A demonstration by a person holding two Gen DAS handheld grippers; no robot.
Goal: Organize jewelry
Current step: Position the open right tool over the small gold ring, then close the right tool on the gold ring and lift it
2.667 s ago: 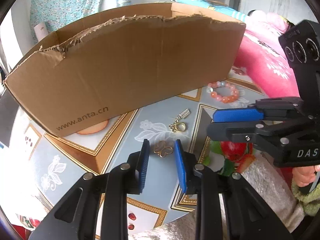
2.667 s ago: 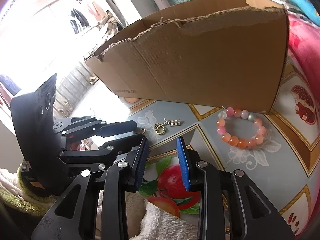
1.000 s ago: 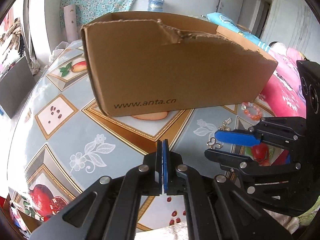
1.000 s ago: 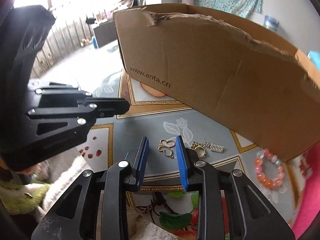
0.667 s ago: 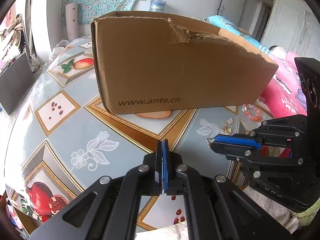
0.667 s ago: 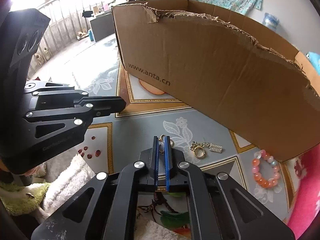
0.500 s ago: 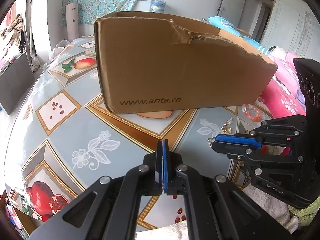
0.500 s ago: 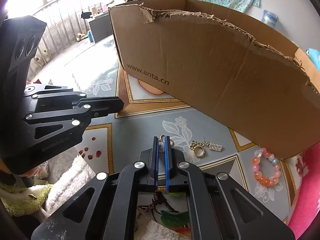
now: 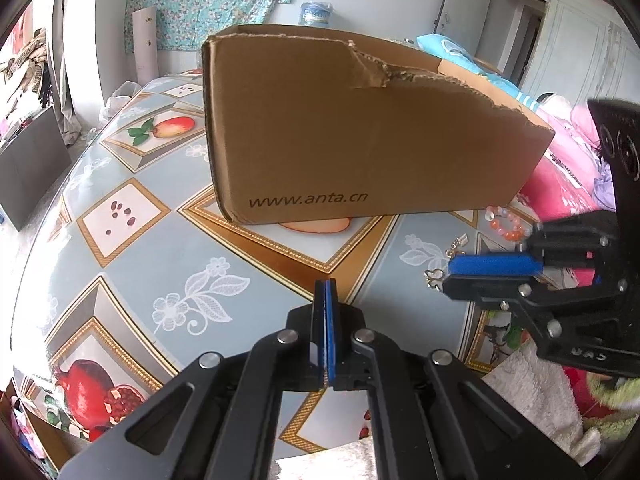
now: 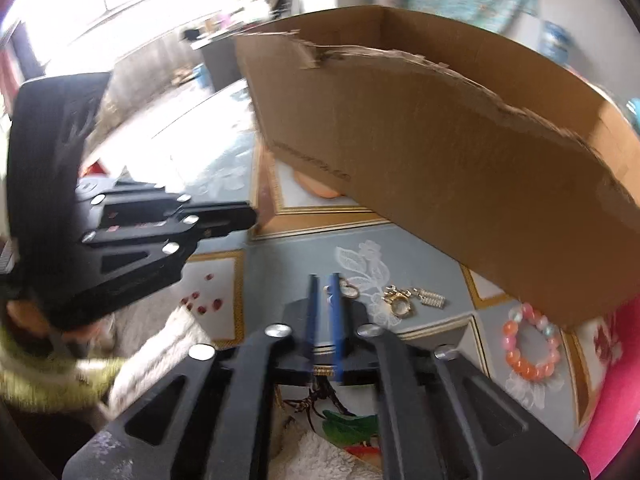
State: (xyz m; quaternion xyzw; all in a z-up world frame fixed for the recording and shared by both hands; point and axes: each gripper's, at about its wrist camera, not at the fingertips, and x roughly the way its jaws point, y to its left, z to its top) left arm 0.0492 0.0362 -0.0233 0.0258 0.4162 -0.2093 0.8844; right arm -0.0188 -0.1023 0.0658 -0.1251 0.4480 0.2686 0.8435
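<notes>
We are holding the left gripper [image 9: 325, 292] with its blue pads pressed flat together, nothing between them, hanging above the patterned tablecloth [image 9: 132, 216] in front of the cardboard box [image 9: 360, 136]. We are opening the right gripper [image 10: 324, 288]: its jaws are standing narrowly apart, and the small gold butterfly charm [image 10: 347, 289] is lying at the tip of the right-side finger, not between the pads; the picture is blurred, so we cannot tell whether the finger is touching it. In the left wrist view this charm [image 9: 434, 277] is peeking out just past the tip of the right gripper [image 9: 450, 272]. Just beside the charm, a gold ring charm with a small chain [image 10: 404, 300] is lying on the cloth. Further to the side, close to the corner of the box, the bracelet of pink and orange beads [image 10: 532, 340] is resting flat. A white towel [image 10: 160, 344] is lying at the near edge of the table.
</notes>
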